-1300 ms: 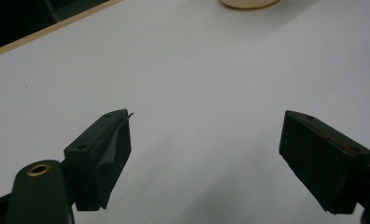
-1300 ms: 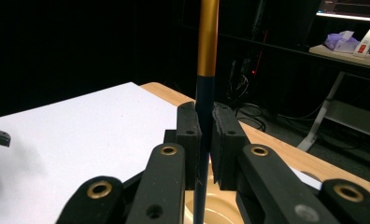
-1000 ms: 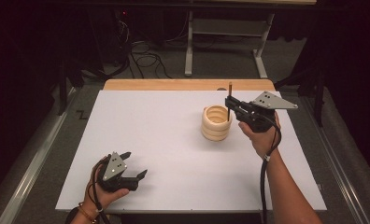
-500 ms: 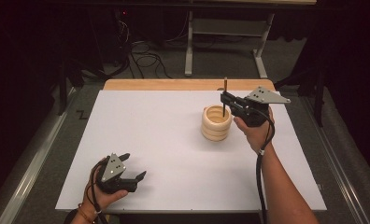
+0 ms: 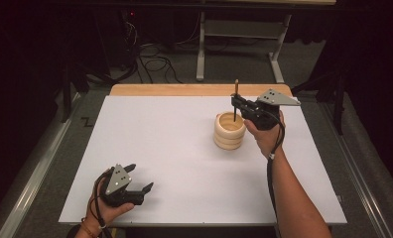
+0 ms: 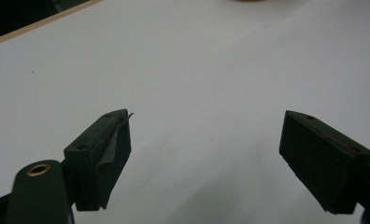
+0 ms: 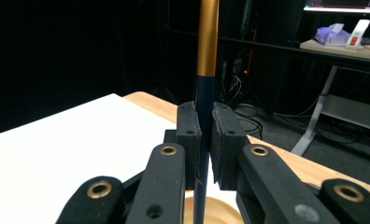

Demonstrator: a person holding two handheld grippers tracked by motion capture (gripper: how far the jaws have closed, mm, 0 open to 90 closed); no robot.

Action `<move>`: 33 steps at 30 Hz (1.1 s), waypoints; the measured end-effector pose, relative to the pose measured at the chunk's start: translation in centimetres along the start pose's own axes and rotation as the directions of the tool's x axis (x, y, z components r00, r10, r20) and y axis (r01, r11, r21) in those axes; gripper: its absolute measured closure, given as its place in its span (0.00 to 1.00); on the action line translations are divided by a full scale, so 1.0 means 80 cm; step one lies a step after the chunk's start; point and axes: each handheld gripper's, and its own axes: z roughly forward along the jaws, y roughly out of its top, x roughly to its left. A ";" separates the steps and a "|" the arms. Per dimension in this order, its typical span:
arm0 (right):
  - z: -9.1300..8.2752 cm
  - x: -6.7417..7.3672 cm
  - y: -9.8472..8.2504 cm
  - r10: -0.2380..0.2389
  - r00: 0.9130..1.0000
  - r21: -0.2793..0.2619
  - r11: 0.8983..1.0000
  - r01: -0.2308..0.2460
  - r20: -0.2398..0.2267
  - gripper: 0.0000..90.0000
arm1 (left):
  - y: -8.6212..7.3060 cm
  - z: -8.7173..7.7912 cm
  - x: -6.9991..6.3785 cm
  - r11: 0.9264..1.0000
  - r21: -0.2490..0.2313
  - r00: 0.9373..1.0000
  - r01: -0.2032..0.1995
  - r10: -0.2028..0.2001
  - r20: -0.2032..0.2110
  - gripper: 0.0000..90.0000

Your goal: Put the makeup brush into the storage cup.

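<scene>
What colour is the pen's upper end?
Gold, above a dark blue barrel; clearest in the right gripper view.

We work with bare forearms, an orange band on our left wrist (image 5: 87, 229). Our left gripper (image 5: 137, 191) is black with a grey three-cornered plate dotted with small holes; its blocky pads (image 6: 325, 163) carry tiny screw holes. Our right gripper (image 5: 235, 102) matches it, plate and all. Brass-ringed rivets (image 7: 168, 150) stud its black linkage arms. A black cable (image 5: 270, 171) trails from it along our forearm.
</scene>
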 end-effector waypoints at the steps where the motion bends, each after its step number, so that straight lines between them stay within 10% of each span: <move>1: 0.002 -0.001 -0.001 0.001 1.000 0.006 1.000 -0.001 0.005 0.94 | 0.000 -0.001 0.000 1.000 -0.001 1.000 -0.001 0.001 -0.001 0.20; 33: 0.029 -0.016 -0.029 0.061 0.998 0.054 0.997 -0.062 0.026 0.94 | -0.010 -0.014 -0.002 1.000 0.012 1.000 0.009 -0.009 -0.024 0.20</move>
